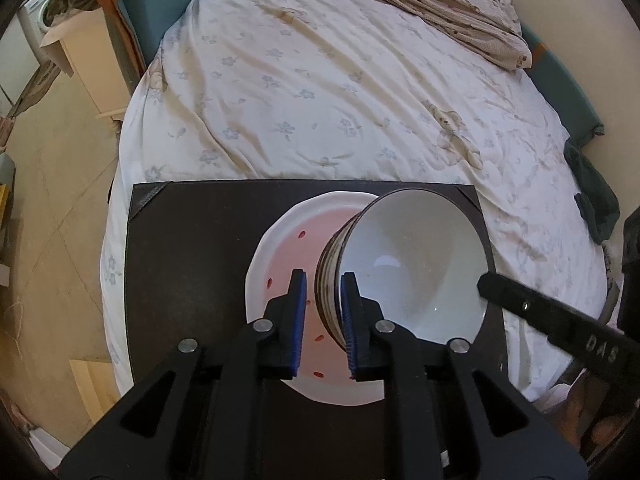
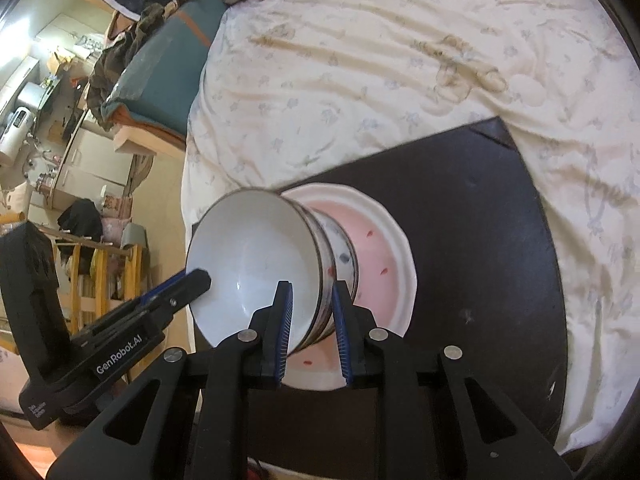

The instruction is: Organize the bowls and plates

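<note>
Over plate (image 1: 280, 248), both grippers (image 1: 323, 324) (image 2: 312, 330) pinch bowl (image 1: 416, 264).

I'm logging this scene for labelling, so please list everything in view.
Bowls: a nested stack, count unclear, white inside, patterned outside, over the plate.
Plate: one, white rim, pink centre with red marks, on the board.
Board: one, dark, on the bed.
Quilt: one, cream with pale flowers, covering the bed.
Blanket: one, beige, crumpled at the far end.
Cabinet: one, cream, left of the bed.
Left tool: black, blue pads, clamping the stack's rim.
Right tool: black, blue pads, clamping the opposite rim.
</note>
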Demonstrator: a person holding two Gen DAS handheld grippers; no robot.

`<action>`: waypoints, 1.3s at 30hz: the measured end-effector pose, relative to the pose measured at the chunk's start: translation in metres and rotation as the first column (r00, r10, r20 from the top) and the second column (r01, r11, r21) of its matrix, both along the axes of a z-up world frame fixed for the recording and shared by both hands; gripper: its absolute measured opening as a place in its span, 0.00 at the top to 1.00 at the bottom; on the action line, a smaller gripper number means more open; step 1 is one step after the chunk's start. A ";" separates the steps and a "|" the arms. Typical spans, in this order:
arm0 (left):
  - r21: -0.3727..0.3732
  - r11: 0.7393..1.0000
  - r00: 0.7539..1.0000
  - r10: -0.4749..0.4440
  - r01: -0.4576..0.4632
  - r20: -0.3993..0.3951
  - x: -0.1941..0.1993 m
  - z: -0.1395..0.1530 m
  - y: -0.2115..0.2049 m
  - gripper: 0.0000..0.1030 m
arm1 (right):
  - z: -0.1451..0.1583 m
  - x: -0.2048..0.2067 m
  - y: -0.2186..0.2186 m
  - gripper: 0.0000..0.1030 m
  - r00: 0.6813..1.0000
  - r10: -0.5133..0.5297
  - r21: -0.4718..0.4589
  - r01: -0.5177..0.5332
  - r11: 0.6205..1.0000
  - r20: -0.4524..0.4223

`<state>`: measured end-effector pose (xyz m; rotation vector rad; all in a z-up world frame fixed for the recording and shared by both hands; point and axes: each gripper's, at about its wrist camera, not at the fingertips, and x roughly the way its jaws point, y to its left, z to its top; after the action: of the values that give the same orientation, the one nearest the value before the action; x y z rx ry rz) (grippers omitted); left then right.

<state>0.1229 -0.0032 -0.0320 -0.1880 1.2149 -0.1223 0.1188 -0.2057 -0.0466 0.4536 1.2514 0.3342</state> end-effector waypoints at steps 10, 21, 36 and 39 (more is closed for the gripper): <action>0.009 1.000 0.999 -0.009 0.008 0.035 -0.002 0.002 0.002 0.57 | -0.014 0.020 -0.011 0.77 0.999 -0.044 0.053 0.045 0.998 -0.030; -0.043 0.999 0.998 0.036 -0.034 0.049 0.000 0.003 0.013 0.57 | -0.020 0.024 -0.017 0.76 0.997 -0.048 0.142 0.057 0.988 -0.061; -0.023 0.999 0.998 0.033 -0.031 0.060 0.003 -0.004 0.017 0.57 | -0.032 0.030 -0.013 0.76 0.996 -0.046 0.127 0.056 0.990 -0.083; -0.008 1.000 0.997 0.026 -0.025 0.070 0.002 -0.004 0.016 0.57 | -0.032 0.028 -0.011 0.76 0.996 -0.037 0.123 0.046 0.991 -0.079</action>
<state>0.1250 0.0130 -0.0358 -0.2037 1.1419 -0.1099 0.1469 -0.2168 -0.0788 0.6037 1.2977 0.3640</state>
